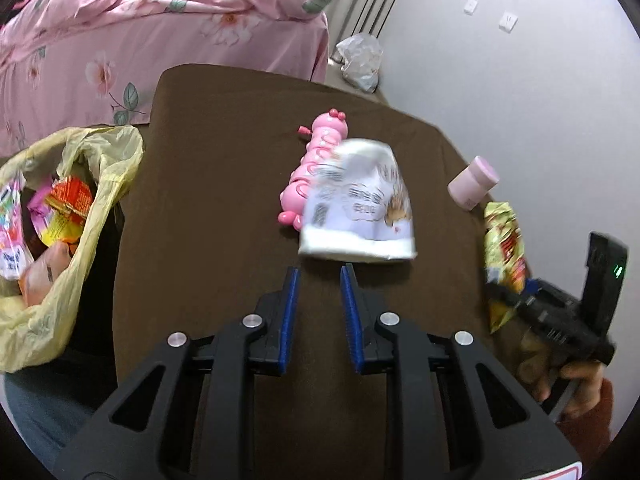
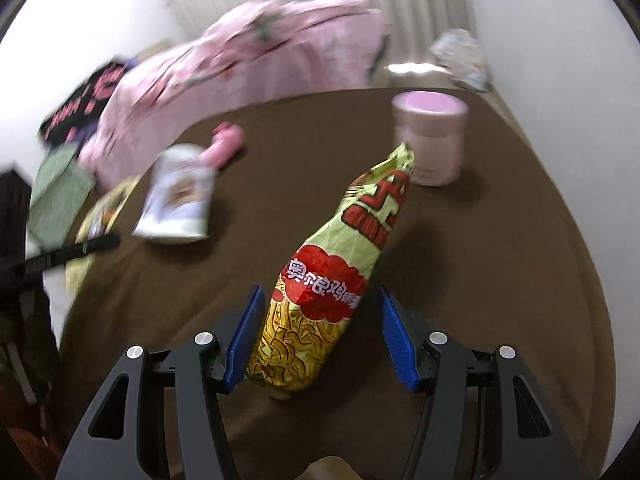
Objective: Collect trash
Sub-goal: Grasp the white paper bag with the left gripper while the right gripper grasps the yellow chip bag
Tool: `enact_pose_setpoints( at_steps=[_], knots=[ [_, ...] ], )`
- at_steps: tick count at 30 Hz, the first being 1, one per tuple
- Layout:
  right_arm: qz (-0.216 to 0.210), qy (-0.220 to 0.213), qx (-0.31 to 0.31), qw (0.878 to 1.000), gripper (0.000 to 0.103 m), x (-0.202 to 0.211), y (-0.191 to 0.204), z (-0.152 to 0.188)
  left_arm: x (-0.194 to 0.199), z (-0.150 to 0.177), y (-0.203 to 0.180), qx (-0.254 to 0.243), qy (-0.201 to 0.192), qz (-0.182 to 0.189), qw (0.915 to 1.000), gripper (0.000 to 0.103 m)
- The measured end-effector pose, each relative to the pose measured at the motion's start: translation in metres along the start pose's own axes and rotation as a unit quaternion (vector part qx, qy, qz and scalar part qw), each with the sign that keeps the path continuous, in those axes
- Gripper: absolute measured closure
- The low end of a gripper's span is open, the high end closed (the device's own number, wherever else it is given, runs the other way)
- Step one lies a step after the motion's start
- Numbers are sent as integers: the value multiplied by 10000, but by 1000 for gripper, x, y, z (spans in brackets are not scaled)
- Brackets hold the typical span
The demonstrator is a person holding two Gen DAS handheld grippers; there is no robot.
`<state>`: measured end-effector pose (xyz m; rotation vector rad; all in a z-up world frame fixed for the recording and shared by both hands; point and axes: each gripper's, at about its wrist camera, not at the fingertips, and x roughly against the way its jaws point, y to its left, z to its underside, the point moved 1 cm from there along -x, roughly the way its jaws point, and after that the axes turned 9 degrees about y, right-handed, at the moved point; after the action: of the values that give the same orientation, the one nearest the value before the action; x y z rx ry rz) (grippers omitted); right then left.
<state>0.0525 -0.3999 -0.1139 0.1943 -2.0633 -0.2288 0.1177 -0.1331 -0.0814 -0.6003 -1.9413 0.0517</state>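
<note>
On the brown table (image 1: 224,184) beside a pink bed (image 1: 132,40), both jaws gape, gripping nothing.

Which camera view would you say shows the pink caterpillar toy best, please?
The left wrist view: the pink caterpillar toy lies fairly sharp on the brown table, head and body segments readable, though a white packet covers its right side. The right wrist view shows only a blurred pink stub behind that packet.
</note>
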Motion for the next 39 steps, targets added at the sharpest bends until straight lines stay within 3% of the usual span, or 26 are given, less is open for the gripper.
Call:
enact_pose_setpoints(
  at_steps=[4, 9, 16, 22, 24, 25, 27, 28, 33, 36, 39],
  knots=[
    [209, 175, 471, 9985, 48, -9, 21, 4, 9, -5, 6, 13, -351, 157, 9993, 60],
    [377, 218, 700, 9966, 46, -11, 27, 15, 1, -12, -3, -85, -222, 401, 9989, 49],
    [218, 386, 765, 9961, 46, 6, 23, 32, -18, -23, -27, -109, -110, 465, 9988, 49],
    [14, -541, 769, 9956, 46, 34, 19, 27, -18, -12, -26, -204, -30, 370, 9991, 49],
    [-116, -477, 691, 9964, 46, 28, 14, 19, -20, -10, -25, -142, 0, 375, 9992, 49],
    [-145, -384, 692, 9968, 53, 23, 13, 16, -21, -10, -24, -87, 20, 383, 9992, 49],
    [-205, -164, 775, 9967, 77, 12, 15, 14, -24, -11, -23, 26, 78, 458, 9989, 49],
    [-222, -165, 800, 9964, 80, 12, 15, 14, -25, -13, -24, 72, 106, 507, 9986, 49],
    [-244, -360, 606, 9972, 83, 21, 8, 24, -43, -25, -30, 248, 276, 591, 9976, 48],
    [-114, -429, 499, 9978, 83, 24, 2, 30, -59, -35, -27, 640, 351, 579, 9957, 48],
    [-79, -546, 407, 9976, 83, 31, -3, 36, -63, -41, -25, 930, 198, 543, 9940, 49]
  ],
)
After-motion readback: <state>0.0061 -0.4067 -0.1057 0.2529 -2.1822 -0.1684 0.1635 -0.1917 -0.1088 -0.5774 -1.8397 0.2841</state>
